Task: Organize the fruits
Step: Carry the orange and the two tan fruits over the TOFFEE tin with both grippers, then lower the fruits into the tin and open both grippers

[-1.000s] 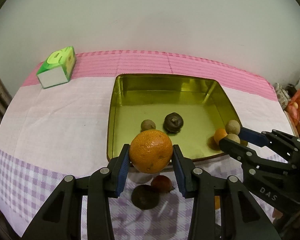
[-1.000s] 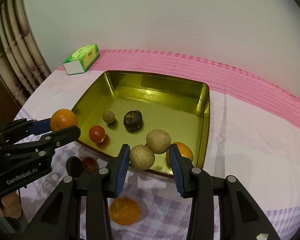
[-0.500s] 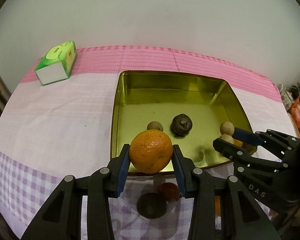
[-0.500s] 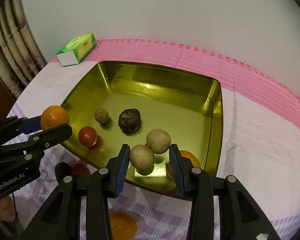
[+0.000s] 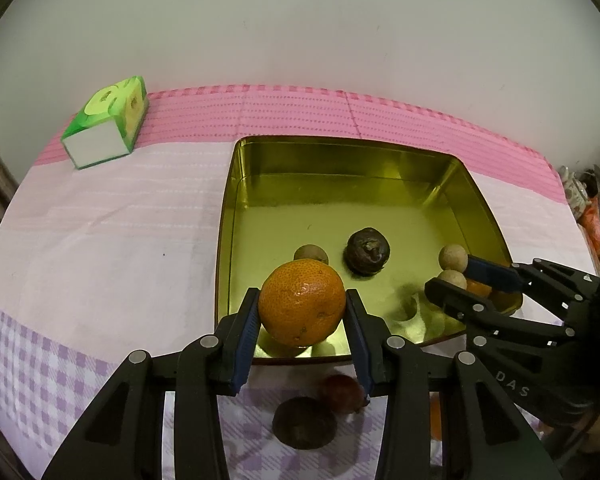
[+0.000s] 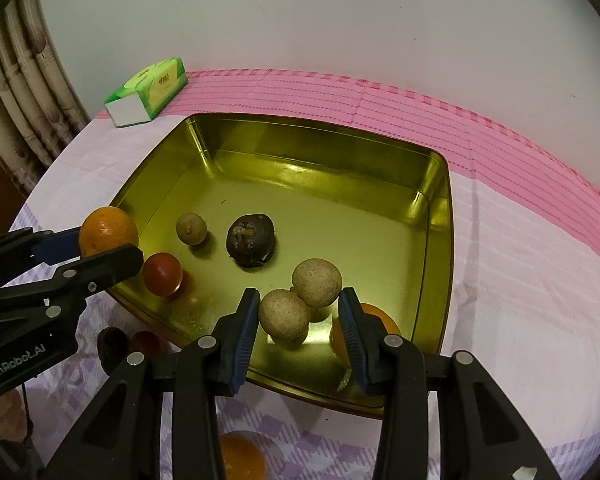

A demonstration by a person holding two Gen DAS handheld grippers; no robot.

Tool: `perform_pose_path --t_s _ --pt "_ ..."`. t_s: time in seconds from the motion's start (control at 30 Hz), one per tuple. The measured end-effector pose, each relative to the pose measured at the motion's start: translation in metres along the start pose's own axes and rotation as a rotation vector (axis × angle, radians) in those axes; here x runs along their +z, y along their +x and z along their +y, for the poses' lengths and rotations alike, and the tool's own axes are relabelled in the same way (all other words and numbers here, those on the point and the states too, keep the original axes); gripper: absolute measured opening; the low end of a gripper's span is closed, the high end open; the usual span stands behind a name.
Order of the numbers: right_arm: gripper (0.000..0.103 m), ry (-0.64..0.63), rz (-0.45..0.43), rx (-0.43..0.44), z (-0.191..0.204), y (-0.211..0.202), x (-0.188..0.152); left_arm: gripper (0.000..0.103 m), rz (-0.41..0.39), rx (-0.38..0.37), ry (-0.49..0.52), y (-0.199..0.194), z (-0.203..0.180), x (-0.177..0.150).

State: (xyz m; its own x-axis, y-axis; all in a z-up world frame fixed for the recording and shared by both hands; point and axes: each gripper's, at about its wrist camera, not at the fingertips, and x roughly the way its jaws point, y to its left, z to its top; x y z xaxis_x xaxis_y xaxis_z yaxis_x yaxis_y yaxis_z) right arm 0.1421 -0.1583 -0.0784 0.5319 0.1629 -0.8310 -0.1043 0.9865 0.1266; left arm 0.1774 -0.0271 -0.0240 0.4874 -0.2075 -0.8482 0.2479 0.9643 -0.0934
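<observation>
My left gripper is shut on a large orange and holds it above the near-left rim of the gold tray. My right gripper is shut on two tan round fruits joined together, low over the tray's near-right corner. On the tray floor lie a small tan fruit, a dark brown fruit, a red tomato and an orange partly hidden behind my right finger.
On the checked cloth in front of the tray lie a dark fruit, a red fruit and an orange. A green tissue box sits at the far left by the wall. A curtain hangs on the left.
My right gripper has moved forward and down over the tray's near-right corner with the tan fruits in it. The left gripper has barely shifted and still holds the orange.
</observation>
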Motion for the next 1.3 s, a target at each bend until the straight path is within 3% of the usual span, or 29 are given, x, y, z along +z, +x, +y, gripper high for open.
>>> perform_pose_path --t_s 1.3 --pt "0.043 0.07 -0.042 0.017 -0.016 -0.02 -0.014 0.042 0.017 0.039 0.066 0.026 -0.012 0.01"
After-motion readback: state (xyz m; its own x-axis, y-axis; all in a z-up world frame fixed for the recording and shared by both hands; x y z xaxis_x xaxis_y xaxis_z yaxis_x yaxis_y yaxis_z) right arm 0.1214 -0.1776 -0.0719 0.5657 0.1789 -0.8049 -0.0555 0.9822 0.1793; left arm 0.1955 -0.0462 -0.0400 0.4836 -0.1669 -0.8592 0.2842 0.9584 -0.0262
